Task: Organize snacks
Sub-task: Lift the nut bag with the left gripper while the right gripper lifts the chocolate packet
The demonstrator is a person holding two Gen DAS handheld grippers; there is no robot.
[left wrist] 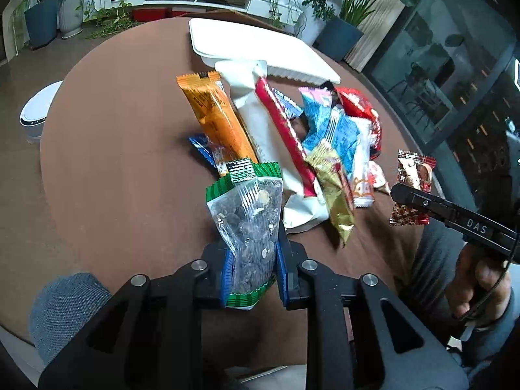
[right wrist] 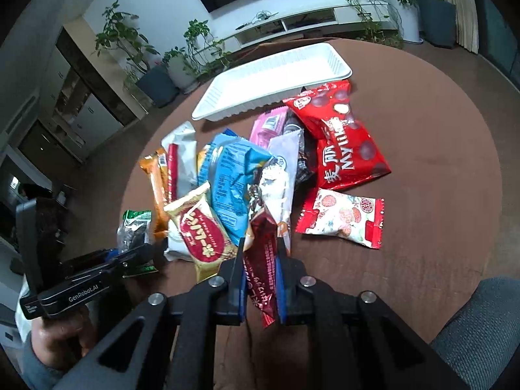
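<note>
Left of the snack pile [left wrist: 292, 136], our left gripper [left wrist: 250, 260] pinches a green-edged clear packet [left wrist: 247, 227]. Beyond the snack pile lies the white tray [right wrist: 276, 78]. Right of the snack pile, our right gripper [right wrist: 260, 279] clamps a dark red packet [right wrist: 265, 269].

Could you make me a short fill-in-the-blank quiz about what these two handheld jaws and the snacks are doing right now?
1. The left gripper is shut on a clear, green-edged bag of dark ____.
2. The right gripper is shut on a small dark ____ wrapper.
3. The white tray beyond the pile holds ____ snacks.
4. The snack pile lies on a round ____ table.

Missing words: seeds; red; no; brown
</note>
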